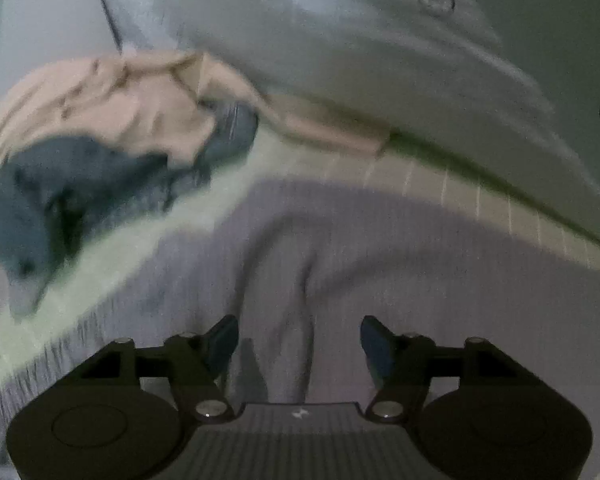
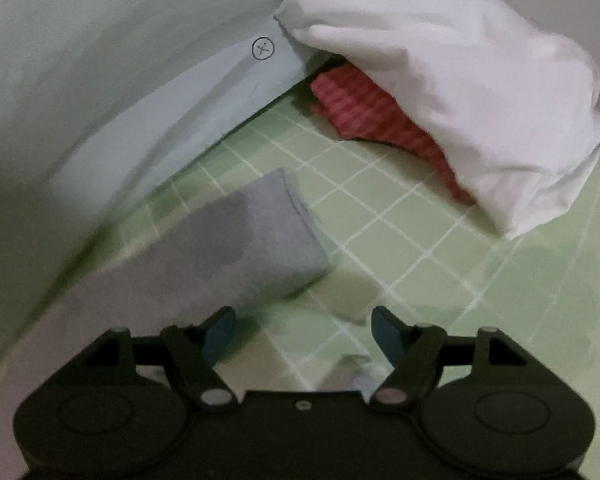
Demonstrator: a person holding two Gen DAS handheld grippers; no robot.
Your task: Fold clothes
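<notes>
A grey knitted garment (image 1: 339,248) lies spread on the green checked sheet (image 1: 148,240), filling the lower half of the left wrist view. My left gripper (image 1: 300,344) hovers just over it, open, with nothing between its fingers. In the right wrist view a folded end of the same grey garment (image 2: 256,236) lies on the green checked sheet (image 2: 419,240). My right gripper (image 2: 303,332) stands open above the sheet just right of that grey cloth, holding nothing.
A heap of beige cloth (image 1: 112,108) and dark blue cloth (image 1: 72,196) sits at the left in the left wrist view. A pale padded headboard (image 1: 379,60) runs behind. A white pillow (image 2: 459,100) lies over a red striped cloth (image 2: 363,108) at the right.
</notes>
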